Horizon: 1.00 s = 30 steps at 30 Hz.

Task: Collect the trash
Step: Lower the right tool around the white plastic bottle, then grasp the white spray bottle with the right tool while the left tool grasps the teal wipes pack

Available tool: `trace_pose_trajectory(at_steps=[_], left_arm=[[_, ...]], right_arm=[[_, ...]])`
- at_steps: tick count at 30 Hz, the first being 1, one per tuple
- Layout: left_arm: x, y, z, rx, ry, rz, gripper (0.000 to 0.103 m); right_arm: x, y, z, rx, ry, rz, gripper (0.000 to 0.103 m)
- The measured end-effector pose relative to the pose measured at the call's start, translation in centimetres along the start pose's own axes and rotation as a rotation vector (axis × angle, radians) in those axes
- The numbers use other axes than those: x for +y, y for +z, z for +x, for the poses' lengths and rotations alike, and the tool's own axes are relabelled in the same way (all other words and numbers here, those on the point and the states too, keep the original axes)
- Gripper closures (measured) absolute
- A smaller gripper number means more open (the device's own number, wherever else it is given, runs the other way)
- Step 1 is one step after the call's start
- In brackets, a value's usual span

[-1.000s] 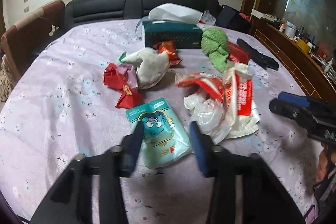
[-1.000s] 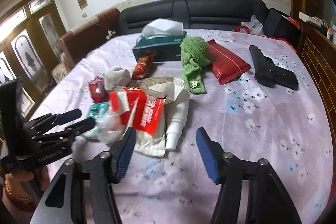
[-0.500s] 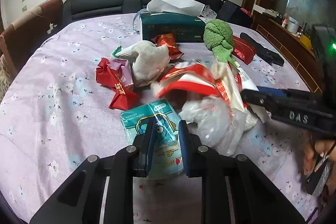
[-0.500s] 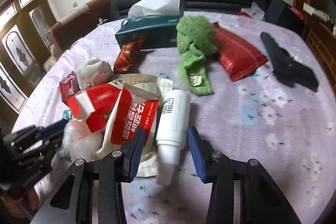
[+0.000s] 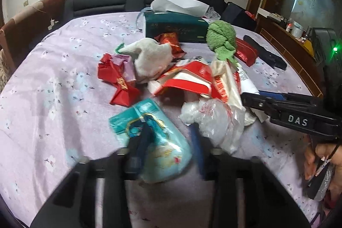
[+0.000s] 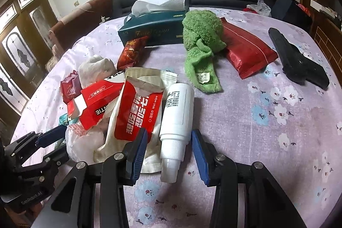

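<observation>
Gathering stage: we judge the job barely begun; no bin or bag for the trash shows in either view, and nearly every scrap lies loose on the lilac floral-cloth worktop (image 6: 277, 142).
Left gripper: our left gripper (image 5: 171, 142) has its jaws part-way apart around the teal cartoon-printed plastic pouch (image 5: 158, 138) at the near side; the frame is blurred, so we cannot tell whether the pads truly pinch it.
Right gripper: our right gripper (image 6: 168, 146) stands with jaws open on either side of the white plastic spray bottle (image 6: 177, 119), which lies on its side, nozzle toward us; neither pad looks pressed against it.
Central heap: red-and-white wet-wipe packet (image 6: 136, 112), torn red carton (image 6: 92, 104) and crumpled clear plastic bag (image 5: 215, 121) lie bunched together, touching, just left of the bottle.
Further scraps: crumpled red paper wrapper (image 5: 119, 82) and white wadded cloth (image 5: 151, 57) sit beyond the pouch; a small red snack packet (image 6: 132, 52) lies near the dark green tissue box (image 6: 154, 31).
Far right: green fuzzy sock (image 6: 201, 44) partly overlaps a flat red foil packet (image 6: 248, 55); a black object (image 6: 297, 61) lies well apart.
Left to do: we reckon everything; two pieces are only being approached, the rest untouched.
</observation>
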State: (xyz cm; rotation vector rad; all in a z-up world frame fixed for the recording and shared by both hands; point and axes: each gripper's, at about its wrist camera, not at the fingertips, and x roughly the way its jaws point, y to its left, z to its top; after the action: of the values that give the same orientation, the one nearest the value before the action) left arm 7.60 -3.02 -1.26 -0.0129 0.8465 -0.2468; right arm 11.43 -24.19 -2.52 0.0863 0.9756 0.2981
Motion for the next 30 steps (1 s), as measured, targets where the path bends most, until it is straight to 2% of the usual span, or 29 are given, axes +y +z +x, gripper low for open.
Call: trace_pose_trajectory(at_steps=[2,3,4,7,12,16,30], left_arm=[[0.4,0.1,0.0,0.000,-0.018,-0.014,0.089],[0.4,0.1,0.0,0.001,-0.028,-0.015,0.092],[0.3,0.1,0.0,0.002,-0.036,-0.009,0.099],[-0.6,-0.1,-0.1,0.000,-0.022,0.025,0.102],[-1.7,-0.5,-0.8,0.003,-0.044,0.046,0.103],[-3.5,-0.6,-1.7,-0.019,-0.011,0.092,0.103],[-9.3,-2.1,-5.5,-0.051,-0.061,0.127,0.103]], right_arm=[[0.1,0.0,-0.1,-0.008,-0.009,-0.003,0.063],[0.2,-0.1,-0.2,-0.017,-0.025,-0.007,0.071],[0.2,-0.2,-0.2,-0.022,-0.037,-0.012,0.071],[-0.1,-0.8,-0.6,-0.024,-0.040,-0.006,0.071],[-0.6,-2.1,-2.4,-0.031,-0.066,-0.025,0.071],[-1.6,-3.3,-4.5,-0.059,-0.066,-0.009,0.071],[-4.6,-7.2,-12.6,-0.149,-0.066,0.040,0.071]])
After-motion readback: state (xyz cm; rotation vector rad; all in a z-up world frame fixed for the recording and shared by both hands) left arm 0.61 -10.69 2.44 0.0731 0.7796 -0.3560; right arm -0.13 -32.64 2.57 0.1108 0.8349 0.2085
